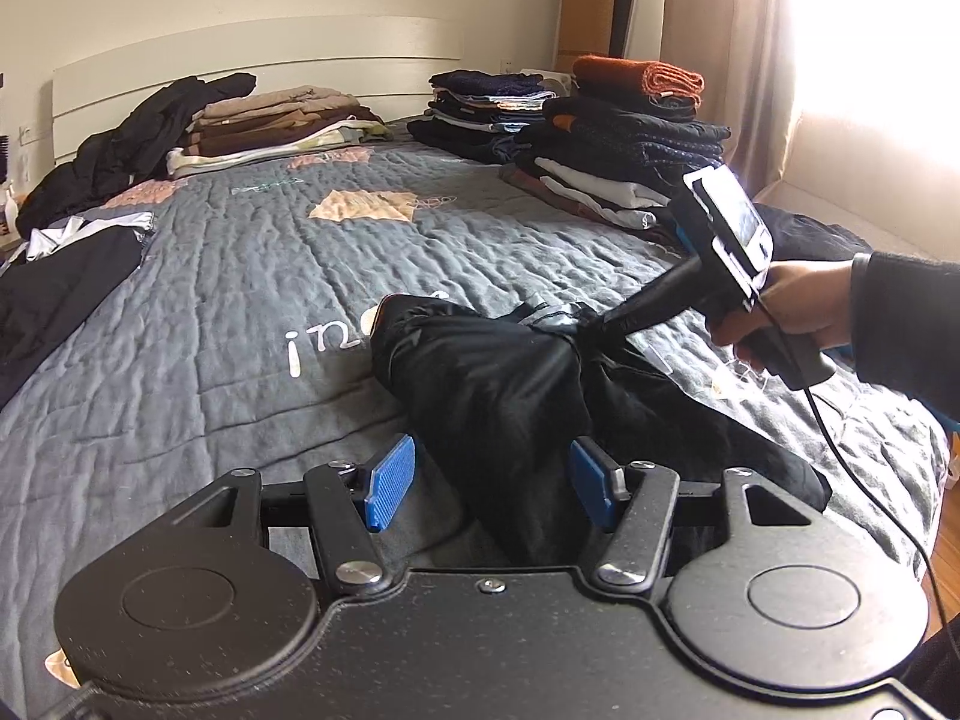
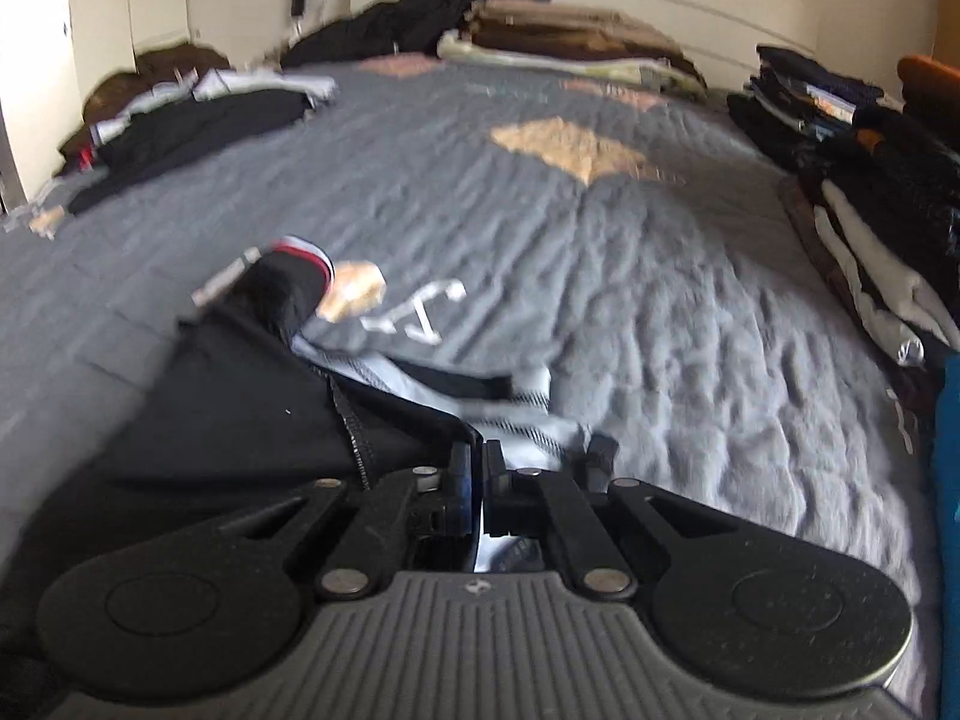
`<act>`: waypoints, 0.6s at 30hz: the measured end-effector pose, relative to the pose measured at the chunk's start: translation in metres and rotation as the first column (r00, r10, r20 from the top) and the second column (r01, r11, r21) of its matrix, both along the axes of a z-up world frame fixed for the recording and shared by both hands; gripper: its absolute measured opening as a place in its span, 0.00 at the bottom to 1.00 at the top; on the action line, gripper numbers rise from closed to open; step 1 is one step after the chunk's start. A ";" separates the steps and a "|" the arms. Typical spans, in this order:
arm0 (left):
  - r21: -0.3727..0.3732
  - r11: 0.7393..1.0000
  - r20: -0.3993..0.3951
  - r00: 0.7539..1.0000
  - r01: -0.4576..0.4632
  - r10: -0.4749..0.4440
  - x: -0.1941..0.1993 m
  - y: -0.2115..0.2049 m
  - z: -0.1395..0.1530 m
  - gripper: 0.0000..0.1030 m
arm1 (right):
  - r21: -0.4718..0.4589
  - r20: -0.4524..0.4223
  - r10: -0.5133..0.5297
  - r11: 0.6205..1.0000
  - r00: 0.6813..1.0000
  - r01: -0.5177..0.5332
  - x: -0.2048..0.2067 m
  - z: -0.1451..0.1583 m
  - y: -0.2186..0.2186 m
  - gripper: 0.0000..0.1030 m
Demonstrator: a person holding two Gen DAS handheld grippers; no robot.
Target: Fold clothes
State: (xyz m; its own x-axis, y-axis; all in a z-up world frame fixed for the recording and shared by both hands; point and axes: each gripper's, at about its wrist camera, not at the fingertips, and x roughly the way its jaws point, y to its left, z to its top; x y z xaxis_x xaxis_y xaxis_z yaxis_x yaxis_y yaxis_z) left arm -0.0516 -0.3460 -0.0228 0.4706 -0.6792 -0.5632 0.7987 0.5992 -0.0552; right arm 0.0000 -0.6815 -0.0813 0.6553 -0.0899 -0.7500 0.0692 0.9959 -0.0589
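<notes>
— Where's the garment [image 1: 510, 384]?
— Bunched on the bed [image 1: 240, 276], long axis running from me toward the headboard, cuff end far.
— Claws?
— My right claw [image 2: 477, 471] is clenched on its edge; my left claw [image 1: 492, 480] hangs released, cloth between its jaws.
— Step?
— Spreading, I judge. Next: left grips, pull flat.

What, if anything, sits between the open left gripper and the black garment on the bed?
Nothing visible. The black garment already runs up between the left gripper's blue pads, which stand apart from it on the left side. The right gripper is shut on the garment's edge.
</notes>
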 end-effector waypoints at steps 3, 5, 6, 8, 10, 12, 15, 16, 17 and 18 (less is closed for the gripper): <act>0.008 1.000 0.001 1.000 0.000 0.000 0.001 0.000 -0.001 0.56 | 0.016 -0.031 -0.011 1.000 0.999 0.011 0.002 -0.014 -0.008 0.09; 0.012 1.000 0.000 1.000 0.004 -0.004 0.001 0.000 -0.002 0.56 | 0.036 -0.024 -0.013 0.999 1.000 0.014 -0.002 -0.007 -0.011 0.10; 0.014 1.000 0.002 1.000 0.006 -0.006 0.001 0.000 -0.002 0.56 | 0.048 -0.018 -0.014 0.999 1.000 0.015 -0.005 -0.002 -0.012 0.14; 0.029 0.999 0.004 1.000 0.022 -0.022 -0.002 -0.003 -0.005 0.57 | 0.061 0.018 -0.015 0.998 1.000 0.014 -0.015 0.014 -0.011 0.20; 0.047 0.998 0.010 0.999 0.046 -0.047 -0.008 -0.008 -0.009 0.57 | 0.089 0.067 0.011 0.996 0.998 -0.017 -0.025 0.028 -0.004 0.29; 0.070 0.995 0.020 0.997 0.075 -0.077 -0.016 -0.014 -0.015 0.57 | 0.119 0.107 0.053 0.991 0.993 -0.065 -0.030 0.036 0.008 0.32; 0.117 0.987 0.038 0.993 0.106 -0.112 -0.028 -0.024 -0.024 0.57 | 0.171 0.143 0.106 0.977 0.984 -0.130 -0.033 0.038 0.027 0.36; 0.129 0.985 0.043 0.992 0.113 -0.119 -0.030 -0.026 -0.026 0.57 | 0.170 0.130 0.111 0.977 0.985 -0.133 -0.031 0.032 0.031 0.38; 0.141 0.983 0.047 0.991 0.119 -0.127 -0.032 -0.028 -0.028 0.57 | 0.144 0.096 0.102 0.983 0.990 -0.115 -0.026 0.024 0.034 0.39; 0.153 0.980 0.052 0.990 0.125 -0.134 -0.034 -0.029 -0.031 0.57 | 0.103 0.052 0.076 0.991 0.996 -0.081 -0.022 0.014 0.033 0.39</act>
State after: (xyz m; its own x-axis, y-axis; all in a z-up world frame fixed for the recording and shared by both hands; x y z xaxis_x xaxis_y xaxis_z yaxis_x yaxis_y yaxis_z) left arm -0.0856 -0.3755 -0.0534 0.4210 -0.6475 -0.6352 0.8692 0.4881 0.0786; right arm -0.0222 -0.6488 -0.0671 0.6929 0.0406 -0.7199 -0.0088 0.9988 0.0478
